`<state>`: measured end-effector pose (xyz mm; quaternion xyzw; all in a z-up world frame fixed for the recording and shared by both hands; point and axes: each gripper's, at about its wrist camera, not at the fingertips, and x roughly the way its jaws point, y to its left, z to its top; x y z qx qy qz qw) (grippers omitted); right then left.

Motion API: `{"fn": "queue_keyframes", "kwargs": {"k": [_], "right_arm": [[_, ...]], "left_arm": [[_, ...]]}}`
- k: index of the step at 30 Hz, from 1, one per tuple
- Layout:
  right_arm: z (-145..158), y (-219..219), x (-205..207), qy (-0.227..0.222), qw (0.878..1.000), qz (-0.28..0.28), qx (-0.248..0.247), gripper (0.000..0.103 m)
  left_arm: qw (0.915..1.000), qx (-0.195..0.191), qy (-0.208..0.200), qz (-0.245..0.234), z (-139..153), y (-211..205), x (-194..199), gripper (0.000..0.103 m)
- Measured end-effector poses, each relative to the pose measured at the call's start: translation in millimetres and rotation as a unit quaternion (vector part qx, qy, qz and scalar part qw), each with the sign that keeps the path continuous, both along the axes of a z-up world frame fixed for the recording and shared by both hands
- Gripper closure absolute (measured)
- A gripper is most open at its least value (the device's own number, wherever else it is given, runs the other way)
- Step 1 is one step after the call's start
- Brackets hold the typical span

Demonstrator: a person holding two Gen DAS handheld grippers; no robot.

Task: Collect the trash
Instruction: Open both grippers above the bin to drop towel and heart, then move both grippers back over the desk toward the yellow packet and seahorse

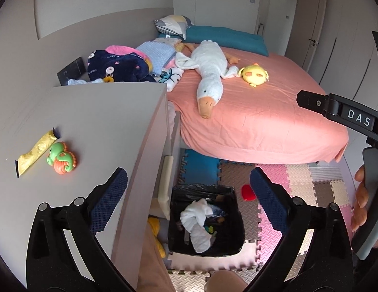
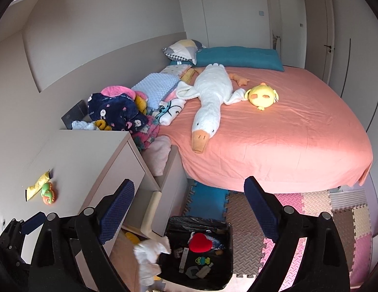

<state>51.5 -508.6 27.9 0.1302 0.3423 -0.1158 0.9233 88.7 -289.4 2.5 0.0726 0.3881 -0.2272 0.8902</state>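
Observation:
A black-lined trash bin (image 1: 231,226) stands on the floor mats below both grippers; it also shows in the right wrist view (image 2: 226,255). White crumpled tissue (image 1: 197,221) is over the bin; in the right wrist view the tissue (image 2: 150,255) appears blurred by the bin's left rim. A red heart-shaped object (image 2: 200,242) shows over the bin, and beside the bin in the left wrist view (image 1: 247,192). A yellow wrapper (image 1: 36,152) lies on the grey cabinet top (image 1: 91,126) next to a green and orange toy (image 1: 62,160). My left gripper (image 1: 189,189) is open and empty. My right gripper (image 2: 189,199) is open and empty.
A bed with a pink sheet (image 1: 262,112) holds a white goose plush (image 1: 209,70), a yellow chick plush (image 1: 254,74) and a pile of blankets (image 1: 120,65). Coloured foam mats (image 1: 298,185) cover the floor. The right gripper's body and hand (image 1: 362,194) show at the right edge.

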Motion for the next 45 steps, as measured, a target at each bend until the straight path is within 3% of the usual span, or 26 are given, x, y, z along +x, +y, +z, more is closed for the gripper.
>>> {"fn": "queue_keyframes", "kwargs": {"k": [13,45], "right_arm": [[-8.3,18.6,4.7,0.009,1.0,0.014,0.004,0.012],[-35.9,164.0,60.0,0.021,0.993,0.117,-0.016,0.012]], "left_arm": [[0.9995,-0.015,0.015,0.023,-7.9,28.3,1.8,0.006],[0.9919,-0.023,0.015,0.124,-22.1,179.3,29.0,0.006]]}}
